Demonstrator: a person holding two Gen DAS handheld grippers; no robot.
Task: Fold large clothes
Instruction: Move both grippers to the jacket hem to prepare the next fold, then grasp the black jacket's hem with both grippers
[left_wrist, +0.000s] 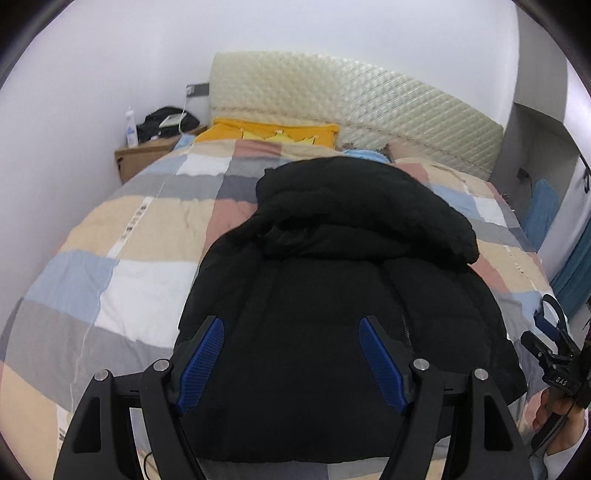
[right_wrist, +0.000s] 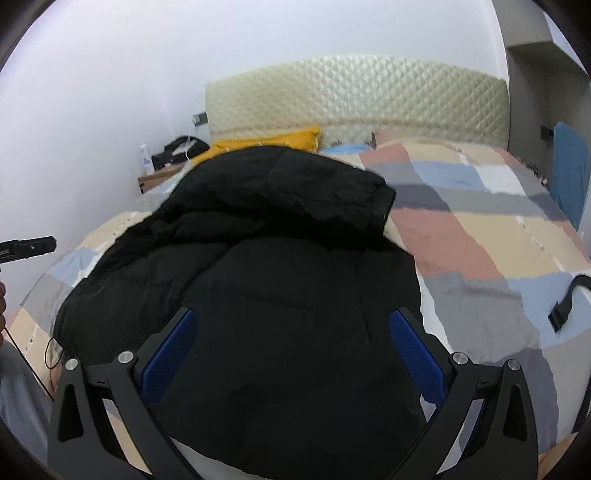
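A black puffer jacket (left_wrist: 332, 295) lies on the bed with its sleeves folded in and the hood (left_wrist: 351, 206) at the far end. It also shows in the right wrist view (right_wrist: 258, 288). My left gripper (left_wrist: 291, 325) is open and empty, its blue pads (left_wrist: 201, 365) hovering over the jacket's near hem. My right gripper (right_wrist: 291, 317) is open and empty too, above the jacket's near part. The right gripper also shows at the right edge of the left wrist view (left_wrist: 554, 343).
A patchwork duvet (left_wrist: 147, 240) covers the bed. A yellow pillow (left_wrist: 273, 133) lies by the quilted headboard (left_wrist: 351, 96). A nightstand (left_wrist: 147, 155) with a bottle and bag stands at the back left. A black strap (right_wrist: 565, 299) lies on the duvet at right.
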